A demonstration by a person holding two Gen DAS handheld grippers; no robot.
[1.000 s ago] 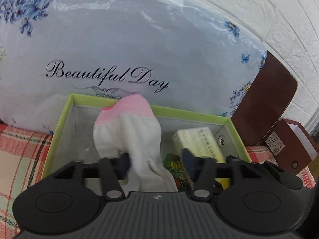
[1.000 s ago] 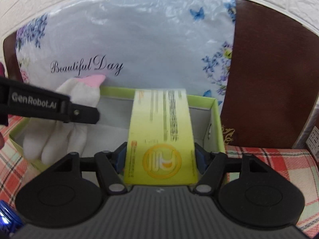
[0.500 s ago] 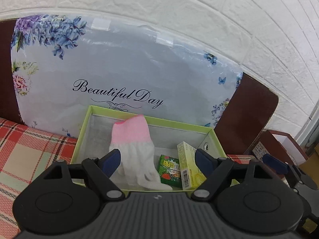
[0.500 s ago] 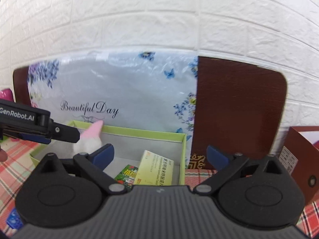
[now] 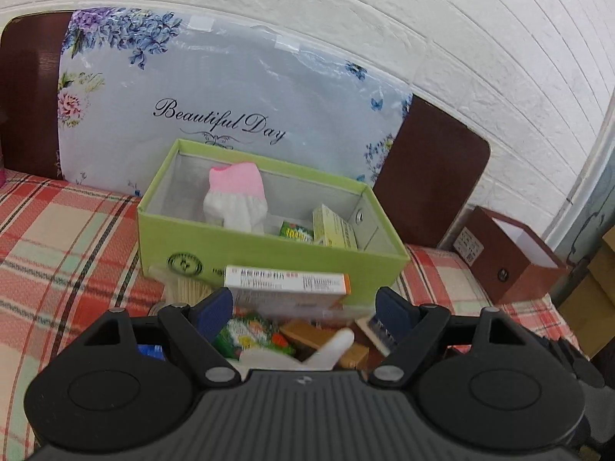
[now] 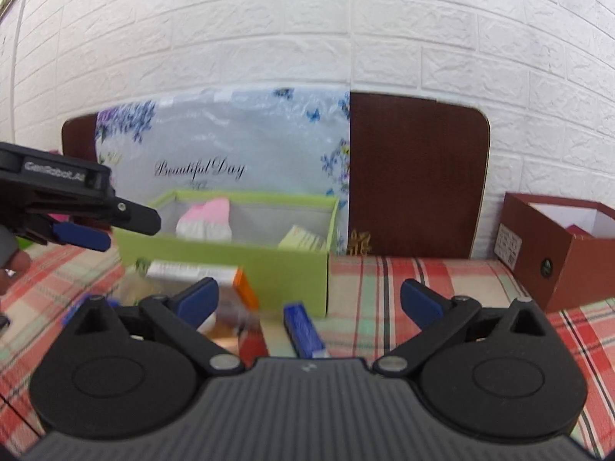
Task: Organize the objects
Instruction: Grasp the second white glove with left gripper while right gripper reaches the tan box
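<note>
Two grippers, both empty. Left wrist view: left gripper point(image 5: 303, 309) fingers apart, nothing between them; green box point(image 5: 269, 253) at 12 o'clock holds pink-cuffed glove point(image 5: 236, 196) and yellow carton point(image 5: 332, 226); white-orange medicine box point(image 5: 286, 280) lies just before it. Right wrist view: right gripper point(image 6: 307, 301) jaws spread wide after just opening, nothing clamped; green box point(image 6: 284, 265) at 11 o'clock, brown box point(image 6: 565, 253) at 3 o'clock, left gripper point(image 6: 82, 236) at 9 o'clock.

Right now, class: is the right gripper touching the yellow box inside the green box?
Apart. The right wrist view shows the right gripper open and empty, well short of the yellow box.
</note>
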